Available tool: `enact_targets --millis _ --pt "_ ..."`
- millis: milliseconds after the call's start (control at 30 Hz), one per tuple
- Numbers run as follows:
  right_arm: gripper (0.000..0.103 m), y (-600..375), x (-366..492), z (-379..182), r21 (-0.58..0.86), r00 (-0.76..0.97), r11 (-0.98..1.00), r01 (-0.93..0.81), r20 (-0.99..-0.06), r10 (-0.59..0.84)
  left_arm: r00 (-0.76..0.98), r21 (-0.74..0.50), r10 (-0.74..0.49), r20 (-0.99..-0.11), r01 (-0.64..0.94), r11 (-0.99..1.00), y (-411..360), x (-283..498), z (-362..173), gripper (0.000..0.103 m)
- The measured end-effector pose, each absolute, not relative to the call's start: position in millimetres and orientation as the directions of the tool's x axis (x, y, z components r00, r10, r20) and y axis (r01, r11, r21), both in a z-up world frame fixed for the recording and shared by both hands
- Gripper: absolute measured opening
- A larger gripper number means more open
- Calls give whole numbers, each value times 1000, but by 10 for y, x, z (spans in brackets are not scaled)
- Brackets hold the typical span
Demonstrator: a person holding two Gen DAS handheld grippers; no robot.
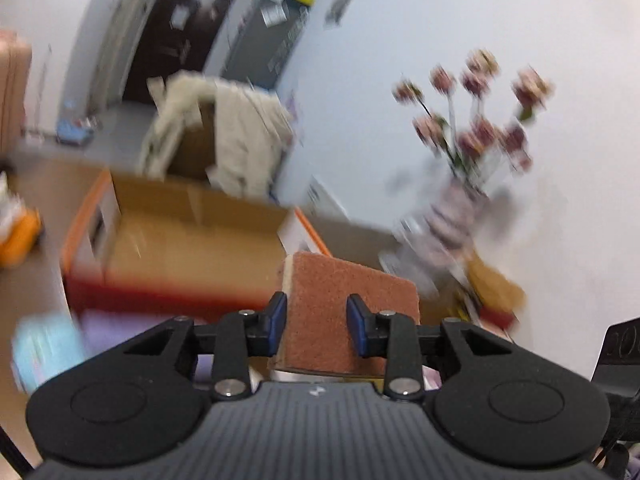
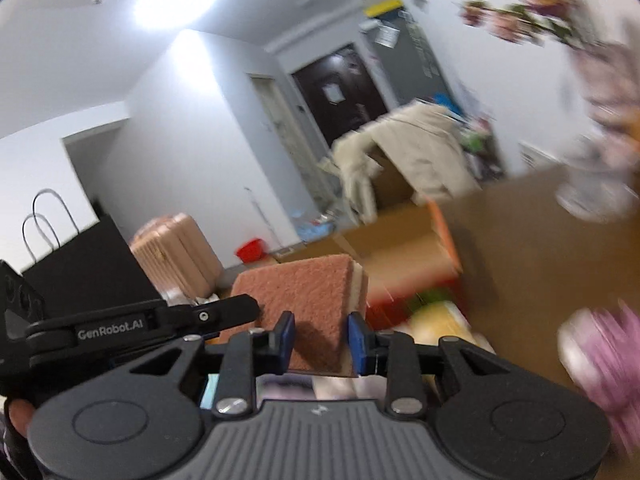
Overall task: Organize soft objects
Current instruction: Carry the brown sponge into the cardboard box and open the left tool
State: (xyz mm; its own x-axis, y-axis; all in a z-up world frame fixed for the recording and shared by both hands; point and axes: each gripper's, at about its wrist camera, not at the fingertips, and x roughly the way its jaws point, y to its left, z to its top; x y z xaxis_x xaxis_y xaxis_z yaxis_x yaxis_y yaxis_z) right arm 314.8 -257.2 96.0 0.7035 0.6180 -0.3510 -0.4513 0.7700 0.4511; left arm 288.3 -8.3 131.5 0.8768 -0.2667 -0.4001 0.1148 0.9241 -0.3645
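Though backgrounds blur, left claw (image 1: 316,322) grips sponge (image 1: 344,304), cardboard box (image 1: 192,232) smeared

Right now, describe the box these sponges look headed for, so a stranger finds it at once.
Start at the dark door at the back. Nearer stands a carton draped with a cream coat, and nearer still lies the box, open, with brown cardboard inside. Unlike the draped carton, it has orange-edged flaps.

Rough, matt scouring face on the sponge (image 1: 344,312); its side is pale foam. Behind it, a plain cardboard box (image 1: 192,220).
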Motion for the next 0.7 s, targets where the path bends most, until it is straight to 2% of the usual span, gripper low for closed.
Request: enact_targets --millis 100,167,267,367,433,500,600,667,700 --pt "28 -2136 3843 1082 424 680 768 -480 -373 631 878 -393 -232 -419 55 918 306 3477 1430 32" --pt "28 -1893 4275 1081 434 656 760 -483 -396 643 882 -359 -199 -428 36 933 526 3862 1432 32" --pt "28 -1500 4940 971 469 606 758 -454 -461 648 859 -339 -143 -492 -37 940 839 4437 1271 31" --pt "28 -1085 5502 745 475 554 772 -424 -538 635 828 -246 -54 -559 -103 964 999 4913 1037 31" --pt "28 -829 5818 549 473 518 786 -399 -590 619 807 -137 26 -590 -131 982 1038 5148 882 31" --pt "28 -588 6063 387 445 466 802 -399 -655 595 792 -79 75 -606 -153 985 1093 5241 756 27" --pt "33 -388 6140 270 339 493 830 -444 -681 542 779 -126 25 -627 -132 983 1210 5270 671 29" --pt "44 -464 6198 243 374 486 825 -423 -674 556 805 -123 24 -593 -121 985 1204 5219 687 48" --pt "47 -520 6210 222 374 495 836 -402 -679 542 811 -112 26 -585 -113 987 1185 5200 683 49"
